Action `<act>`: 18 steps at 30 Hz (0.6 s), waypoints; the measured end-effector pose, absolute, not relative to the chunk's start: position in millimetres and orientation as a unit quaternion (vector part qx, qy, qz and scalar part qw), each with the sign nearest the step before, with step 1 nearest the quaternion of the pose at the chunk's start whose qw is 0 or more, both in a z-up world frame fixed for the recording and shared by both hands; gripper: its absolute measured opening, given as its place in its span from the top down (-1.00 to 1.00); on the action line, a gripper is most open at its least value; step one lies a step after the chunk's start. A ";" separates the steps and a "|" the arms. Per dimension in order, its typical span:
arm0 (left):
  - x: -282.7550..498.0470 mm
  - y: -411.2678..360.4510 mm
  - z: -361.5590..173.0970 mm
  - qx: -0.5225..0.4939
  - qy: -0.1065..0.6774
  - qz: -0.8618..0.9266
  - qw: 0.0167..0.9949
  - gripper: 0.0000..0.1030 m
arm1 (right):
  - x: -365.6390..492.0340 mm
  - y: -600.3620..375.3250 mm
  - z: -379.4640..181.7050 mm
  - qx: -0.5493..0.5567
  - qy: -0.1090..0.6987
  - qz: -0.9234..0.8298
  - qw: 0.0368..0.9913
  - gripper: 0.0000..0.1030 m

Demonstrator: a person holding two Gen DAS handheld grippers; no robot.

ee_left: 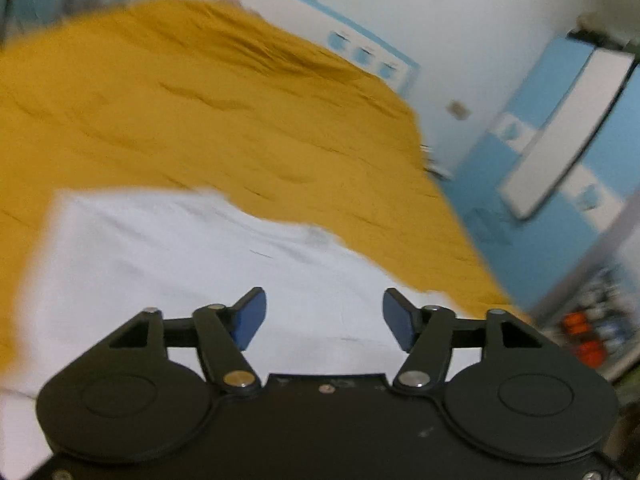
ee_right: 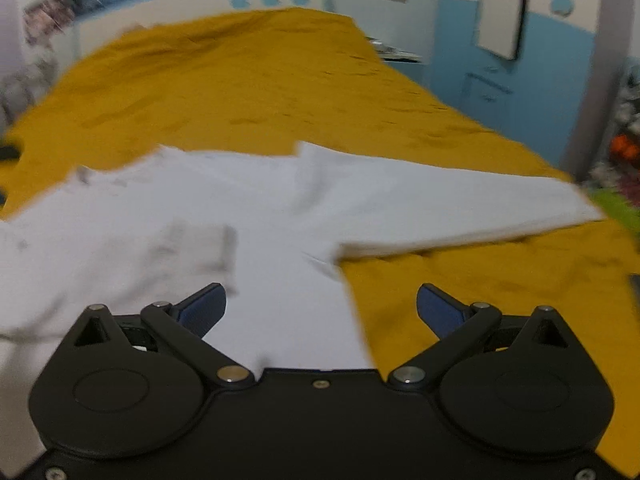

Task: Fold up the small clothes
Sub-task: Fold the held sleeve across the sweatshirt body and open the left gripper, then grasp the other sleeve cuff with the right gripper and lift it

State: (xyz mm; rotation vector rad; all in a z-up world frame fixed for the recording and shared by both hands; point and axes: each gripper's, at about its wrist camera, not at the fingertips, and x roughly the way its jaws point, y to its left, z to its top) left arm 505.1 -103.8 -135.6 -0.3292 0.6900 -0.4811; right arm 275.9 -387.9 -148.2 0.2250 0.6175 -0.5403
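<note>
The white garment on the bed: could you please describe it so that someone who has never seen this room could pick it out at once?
Start from the large mustard-yellow bedspread that fills most of the room. On its near end, just ahead of both open grippers, lies the white garment, spread flat with one long sleeve reaching out to the right. It is the only white cloth on the yellow cover.
</note>
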 end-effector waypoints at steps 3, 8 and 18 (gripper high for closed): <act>507.8 -54.5 -141.4 -0.133 0.337 -0.177 0.915 -0.31 | 295.5 -390.6 -150.2 0.126 0.291 -0.234 0.919 -0.96; 514.6 0.6 -171.6 -0.150 0.361 -0.125 0.912 -0.31 | 337.6 -392.7 -169.6 0.149 0.321 -0.187 0.916 -0.58; 530.9 12.1 -210.7 -0.147 0.385 -0.115 0.904 -0.31 | 387.7 -376.8 -200.4 0.170 0.368 -0.154 0.901 0.75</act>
